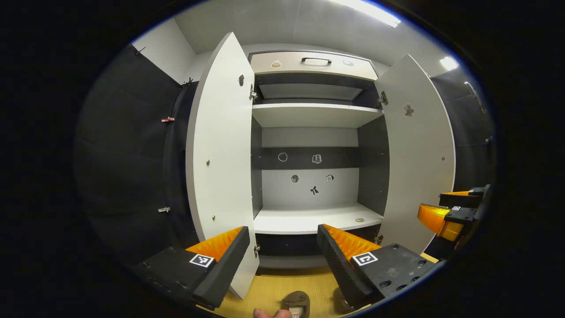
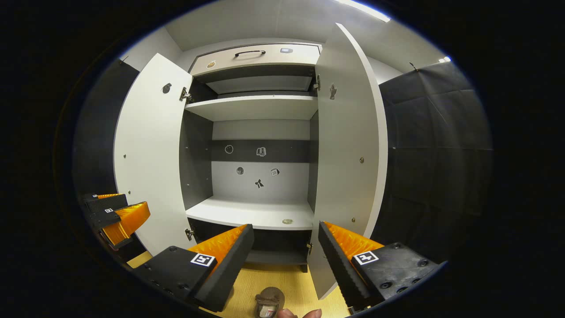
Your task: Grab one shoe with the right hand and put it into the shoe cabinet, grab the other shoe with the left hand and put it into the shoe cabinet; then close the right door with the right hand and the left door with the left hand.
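Both tools hang in front of the tall white shoe cabinet, level with its lower shelf. Left of the left tool stands the white left door, swung wide, its lower edge just beside that tool's left finger. Straight ahead lies the bare white lower shelf, with a small round token near its right front. Below and just behind the tool's fingertips, on the yellow wooden floor, sits a brown soft shoe, partly cut off by the picture's edge. To the right is the white right door, also wide open, and beyond it the right tool.

Each tool is spread wide and grips nothing.

In the right gripper view a brown shoe lies below the fingers, near a fingertip at the edge.

Risks: reaching down, a finger could knock a door's edge and swing it, or pinch only the shoe's soft rim so it slips.

Whether these are two shoes or one, I cannot tell.
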Demonstrator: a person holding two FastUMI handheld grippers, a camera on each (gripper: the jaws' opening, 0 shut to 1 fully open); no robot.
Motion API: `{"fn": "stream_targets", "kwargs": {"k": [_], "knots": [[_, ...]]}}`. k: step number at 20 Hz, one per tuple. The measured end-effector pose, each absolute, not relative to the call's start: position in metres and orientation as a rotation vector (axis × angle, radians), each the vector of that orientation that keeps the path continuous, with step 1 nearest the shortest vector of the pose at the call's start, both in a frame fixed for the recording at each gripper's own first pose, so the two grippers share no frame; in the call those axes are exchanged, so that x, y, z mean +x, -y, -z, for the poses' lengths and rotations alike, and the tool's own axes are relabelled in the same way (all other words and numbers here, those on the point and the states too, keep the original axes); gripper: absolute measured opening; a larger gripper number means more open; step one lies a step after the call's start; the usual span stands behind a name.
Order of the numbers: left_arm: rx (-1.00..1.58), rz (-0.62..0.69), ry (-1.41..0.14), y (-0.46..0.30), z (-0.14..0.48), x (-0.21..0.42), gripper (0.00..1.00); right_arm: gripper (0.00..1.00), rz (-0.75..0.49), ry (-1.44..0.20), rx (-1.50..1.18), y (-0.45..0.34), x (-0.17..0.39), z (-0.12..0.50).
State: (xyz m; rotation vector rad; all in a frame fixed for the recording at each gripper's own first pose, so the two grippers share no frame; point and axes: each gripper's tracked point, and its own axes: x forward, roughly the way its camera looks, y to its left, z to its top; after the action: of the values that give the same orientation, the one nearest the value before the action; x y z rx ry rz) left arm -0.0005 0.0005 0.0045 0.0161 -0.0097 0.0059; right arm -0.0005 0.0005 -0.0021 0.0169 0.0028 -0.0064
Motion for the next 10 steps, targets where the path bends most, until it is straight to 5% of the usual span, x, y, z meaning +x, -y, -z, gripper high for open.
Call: {"fn": "stream_targets", "kwargs": {"k": [10], "knots": [[0.024,-0.012,0.019,-0.0017,-0.0063,-0.0012,0.98,0.98,0.003,-0.003,0.02,-0.004,0.002,0.0031]]}}
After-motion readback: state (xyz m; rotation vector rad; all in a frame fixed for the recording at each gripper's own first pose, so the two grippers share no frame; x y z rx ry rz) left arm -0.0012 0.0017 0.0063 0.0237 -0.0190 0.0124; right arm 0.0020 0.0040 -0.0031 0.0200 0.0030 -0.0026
